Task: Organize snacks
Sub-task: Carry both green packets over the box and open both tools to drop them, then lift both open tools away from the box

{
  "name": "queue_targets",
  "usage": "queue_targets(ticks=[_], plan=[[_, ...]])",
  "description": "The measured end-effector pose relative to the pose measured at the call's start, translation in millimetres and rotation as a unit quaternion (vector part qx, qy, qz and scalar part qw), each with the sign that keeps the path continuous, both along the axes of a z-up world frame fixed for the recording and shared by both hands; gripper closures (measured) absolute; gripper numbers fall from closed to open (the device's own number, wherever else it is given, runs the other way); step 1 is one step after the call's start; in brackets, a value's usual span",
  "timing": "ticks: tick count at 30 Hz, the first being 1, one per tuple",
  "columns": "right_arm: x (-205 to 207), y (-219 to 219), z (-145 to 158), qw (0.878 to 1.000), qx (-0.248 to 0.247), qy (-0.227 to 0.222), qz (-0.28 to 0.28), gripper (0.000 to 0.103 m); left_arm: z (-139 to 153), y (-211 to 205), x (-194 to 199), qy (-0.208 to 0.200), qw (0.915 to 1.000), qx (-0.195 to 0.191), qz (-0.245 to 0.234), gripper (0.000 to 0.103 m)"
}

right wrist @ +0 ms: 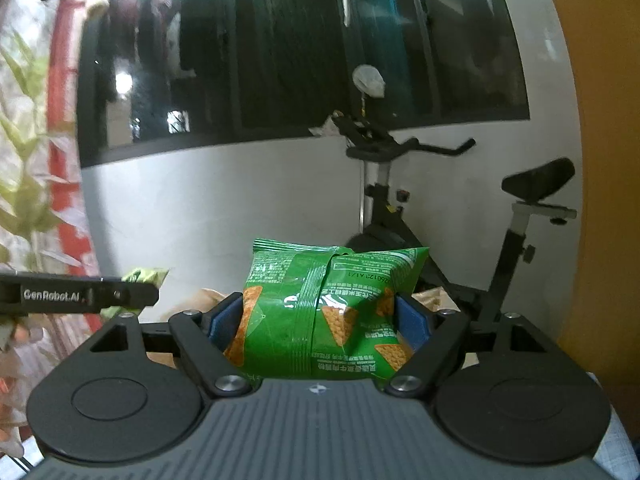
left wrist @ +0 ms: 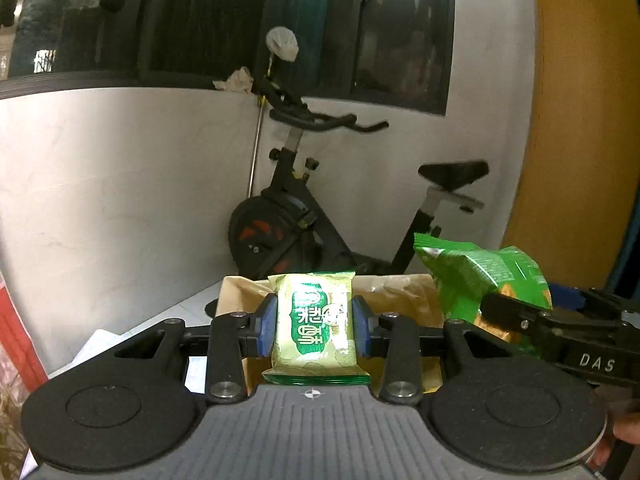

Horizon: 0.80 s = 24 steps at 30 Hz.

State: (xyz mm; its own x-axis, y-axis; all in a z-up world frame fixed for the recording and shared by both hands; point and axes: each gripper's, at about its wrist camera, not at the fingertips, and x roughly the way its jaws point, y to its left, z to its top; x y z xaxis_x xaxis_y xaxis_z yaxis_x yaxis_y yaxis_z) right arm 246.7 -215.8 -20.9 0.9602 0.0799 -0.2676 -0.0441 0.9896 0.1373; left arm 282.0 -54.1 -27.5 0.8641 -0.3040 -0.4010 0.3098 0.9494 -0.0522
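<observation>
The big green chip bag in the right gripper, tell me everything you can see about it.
The green chip bag is a glossy, crinkled foil pouch, puffed and sealed, printed with orange triangular chips and white text. Its back seam faces the right wrist camera and the print reads upside down. The right gripper holds it off the ground, blue pads pressing both sides. From the left wrist view it hangs right of the pale green snack packet.

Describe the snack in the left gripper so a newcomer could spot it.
In front of the black exercise bike, the left gripper clamps a small pale-green packet. Unlike the larger dark-green chip bag beside it, it is flat and upright.
</observation>
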Motion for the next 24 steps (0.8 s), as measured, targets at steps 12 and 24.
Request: queue_targets(ticks=[12,24], plan=[[16,-20,-24,0.999,0.020,0.040,-0.011,0.011,-33,4,29,0.033,0.9994,0.012,-0.003,0.035],[-39,-27,0,0.998,0.056,0.012,0.017,0.008,3,28,-35,0.004,0.9988,0.045,0.018,0.034]])
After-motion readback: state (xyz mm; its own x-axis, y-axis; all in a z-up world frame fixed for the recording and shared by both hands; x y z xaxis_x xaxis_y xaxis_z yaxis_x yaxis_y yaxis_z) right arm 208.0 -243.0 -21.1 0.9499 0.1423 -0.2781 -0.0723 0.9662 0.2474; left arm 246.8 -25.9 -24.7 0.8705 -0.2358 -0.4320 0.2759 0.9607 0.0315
